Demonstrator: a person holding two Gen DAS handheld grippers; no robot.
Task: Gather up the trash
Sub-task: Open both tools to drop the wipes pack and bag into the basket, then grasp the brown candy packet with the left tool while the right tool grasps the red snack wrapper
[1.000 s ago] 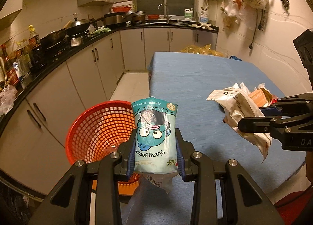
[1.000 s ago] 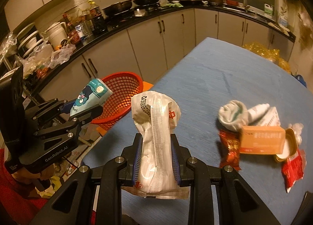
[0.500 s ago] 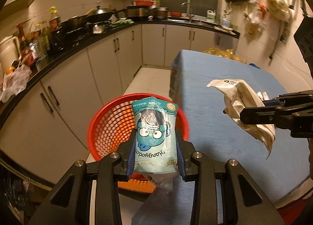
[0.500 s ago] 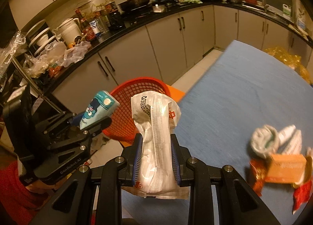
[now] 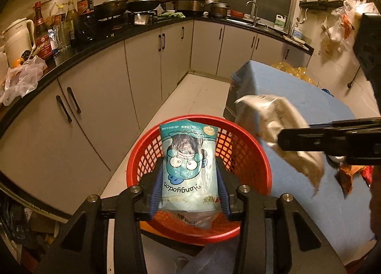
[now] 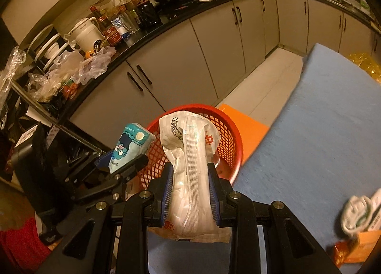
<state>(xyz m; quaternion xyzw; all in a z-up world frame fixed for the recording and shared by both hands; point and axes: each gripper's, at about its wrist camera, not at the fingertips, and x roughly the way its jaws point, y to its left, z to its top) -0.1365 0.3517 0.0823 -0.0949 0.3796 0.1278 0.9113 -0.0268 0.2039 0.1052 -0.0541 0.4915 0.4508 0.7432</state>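
A blue cartoon snack packet (image 5: pixel 188 154) stands upright between the pads of my left gripper (image 5: pixel 189 170), right above the red mesh basket (image 5: pixel 181 116). The jaws are opening, and the pads still touch the packet's sides. My right gripper (image 6: pixel 190 178) grips a crumpled white plastic bag (image 6: pixel 188 145) over the basket's (image 6: pixel 228 126) near rim. Its jaws are easing open slightly, with the pads still pressed on the bag. The right wrist view shows the left gripper (image 6: pixel 126 162) with the packet (image 6: pixel 129 143) at the basket's left. In the left wrist view the white bag (image 5: pixel 273 121) hangs at the right.
The basket sits on an orange stand (image 6: pixel 240 121) beside the blue-clothed table (image 6: pixel 321 131). More wrappers (image 6: pixel 357 212) and an orange box (image 6: pixel 364 243) lie on the table at right. Grey cabinets (image 5: pixel 95 97) under a cluttered black counter line the far side of a tiled aisle.
Both grippers have swung left from over the table to over the red basket, each carrying its item. The left pads now stand slightly wider around the packet.
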